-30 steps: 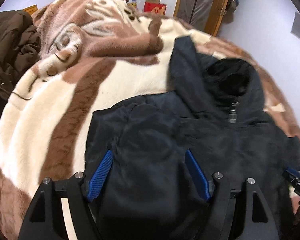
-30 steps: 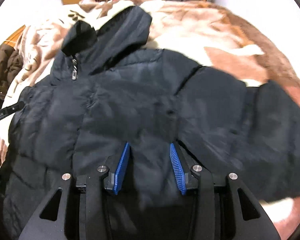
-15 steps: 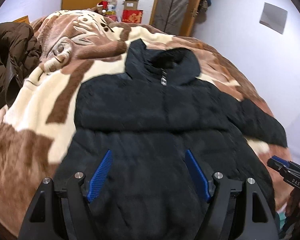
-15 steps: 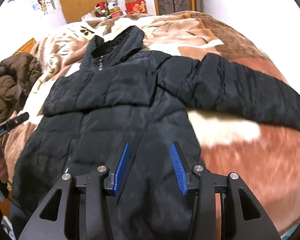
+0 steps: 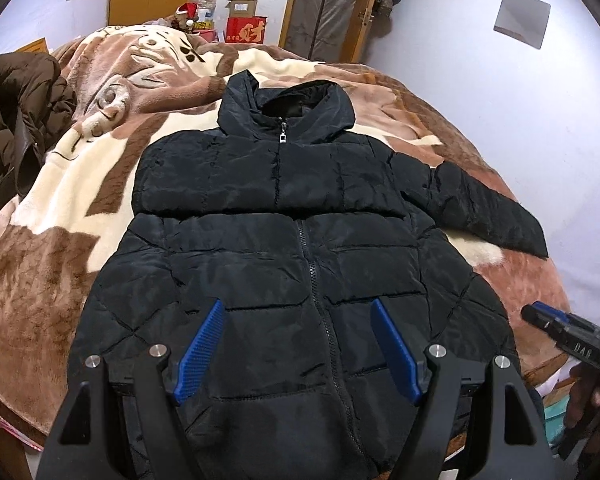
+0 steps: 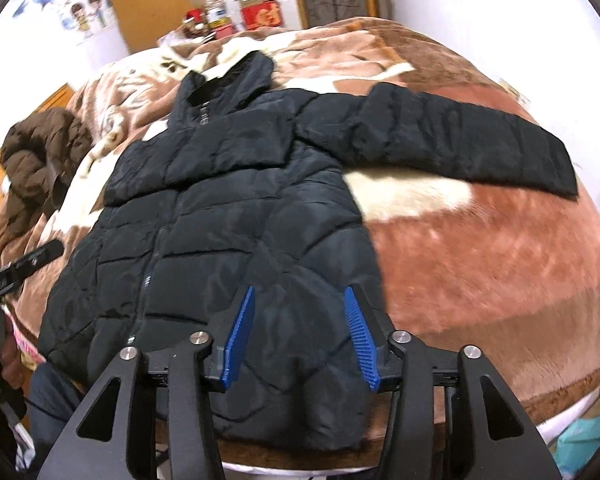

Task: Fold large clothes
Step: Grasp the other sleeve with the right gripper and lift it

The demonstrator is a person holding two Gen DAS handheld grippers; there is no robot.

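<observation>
On the brown-and-cream blanket (image 5: 52, 248) lies a black jacket (image 5: 284, 248).

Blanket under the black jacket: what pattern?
Brown and cream blanket, animal-print design; clearest in left wrist view.

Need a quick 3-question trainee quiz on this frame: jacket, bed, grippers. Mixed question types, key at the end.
1. True or false: the black puffer jacket lies front up, zipped, on the patterned blanket.
2. Which sleeve of the black jacket lies stretched out in full view? A) the one on the right in the right wrist view B) the one on the left C) neither
3. Fill in: the left gripper is ____ and grips nothing; the right gripper has its jaws opening above the hem, not clamped.

Key: 1 true; 2 A; 3 open. Extra: the brown coat lies bunched at the blanket's left edge.
</observation>
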